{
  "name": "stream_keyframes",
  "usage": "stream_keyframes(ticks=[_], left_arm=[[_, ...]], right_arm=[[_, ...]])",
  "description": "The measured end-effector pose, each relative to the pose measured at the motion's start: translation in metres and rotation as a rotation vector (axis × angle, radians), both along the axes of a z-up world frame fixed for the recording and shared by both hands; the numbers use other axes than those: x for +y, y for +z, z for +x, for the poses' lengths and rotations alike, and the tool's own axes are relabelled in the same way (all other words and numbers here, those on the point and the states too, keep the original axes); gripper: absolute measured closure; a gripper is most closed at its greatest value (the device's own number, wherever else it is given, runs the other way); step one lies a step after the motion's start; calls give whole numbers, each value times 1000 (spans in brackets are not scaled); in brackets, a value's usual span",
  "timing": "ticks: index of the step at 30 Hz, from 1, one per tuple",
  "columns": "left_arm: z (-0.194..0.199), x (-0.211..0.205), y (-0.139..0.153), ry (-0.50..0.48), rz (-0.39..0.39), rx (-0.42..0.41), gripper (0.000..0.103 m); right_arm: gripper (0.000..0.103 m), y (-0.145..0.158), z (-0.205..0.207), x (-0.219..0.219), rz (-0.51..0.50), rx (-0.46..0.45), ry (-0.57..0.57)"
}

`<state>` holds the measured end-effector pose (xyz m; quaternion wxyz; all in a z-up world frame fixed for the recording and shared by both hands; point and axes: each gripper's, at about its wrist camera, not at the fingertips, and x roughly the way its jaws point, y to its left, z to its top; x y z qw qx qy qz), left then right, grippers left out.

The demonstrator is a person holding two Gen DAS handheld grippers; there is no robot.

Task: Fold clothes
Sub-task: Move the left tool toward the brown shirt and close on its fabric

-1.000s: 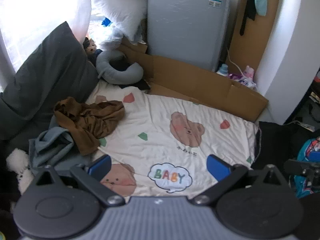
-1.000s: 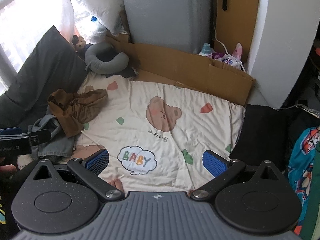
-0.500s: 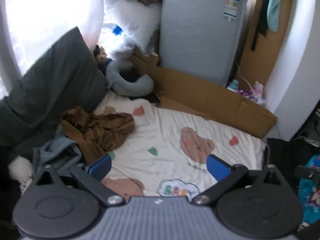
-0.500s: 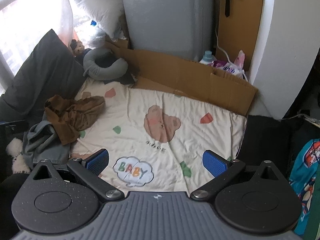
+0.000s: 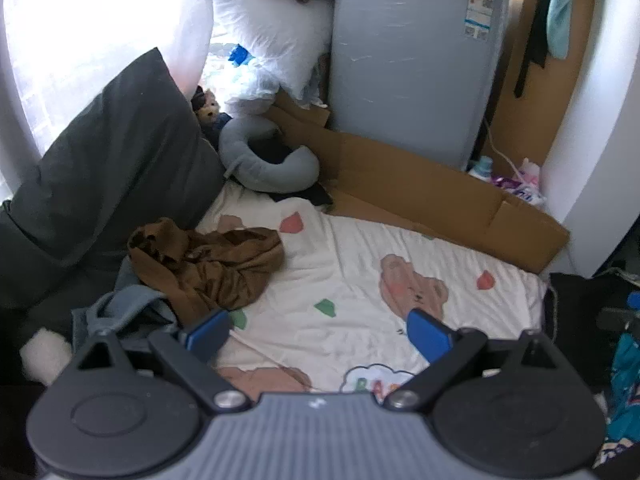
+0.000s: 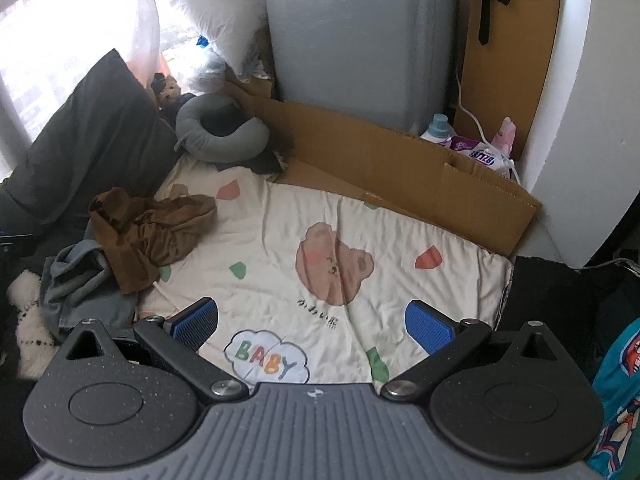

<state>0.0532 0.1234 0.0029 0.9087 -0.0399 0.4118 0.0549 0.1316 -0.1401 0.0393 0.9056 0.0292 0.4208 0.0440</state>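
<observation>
Clothes sit crumpled at the left edge of a blanket point(image 6: 280, 248) (cream, with bears): a brown garment point(image 5: 212, 268) lying partly on a grey one point(image 6: 76, 284), beside a dark pillow point(image 5: 108, 184). Both tools, left point(image 5: 318, 336) and right point(image 6: 312, 320), hover above the blanket's near edge, fingers spread, holding nothing.

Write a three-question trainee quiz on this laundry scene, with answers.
1. True or false: the left gripper is shut on the brown garment.
2. Which lies nearest the dark pillow? A the brown garment, B the bear-print blanket's BABY cloud, C the detergent bottle.
3. What colour garment lies partly under the brown one?

Key: 1 false, both grippers (right) are open and empty. 2 A. 3 Grey-blue.
</observation>
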Motion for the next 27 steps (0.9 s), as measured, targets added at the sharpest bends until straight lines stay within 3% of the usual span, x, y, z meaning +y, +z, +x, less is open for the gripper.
stream_keyframes(ticks=[8, 13, 21, 27], left_arm=[[27, 26, -23, 52, 10, 28, 5], [48, 44, -47, 90, 21, 54, 6], [71, 65, -72, 119, 6, 42, 9], [83, 81, -97, 194, 36, 38, 9]], right_arm=[[1, -14, 37, 7, -30, -25, 21], [1, -30, 66, 5, 11, 6, 42], [1, -52, 104, 8, 8, -14, 77], [1, -73, 127, 15, 9, -9, 91]])
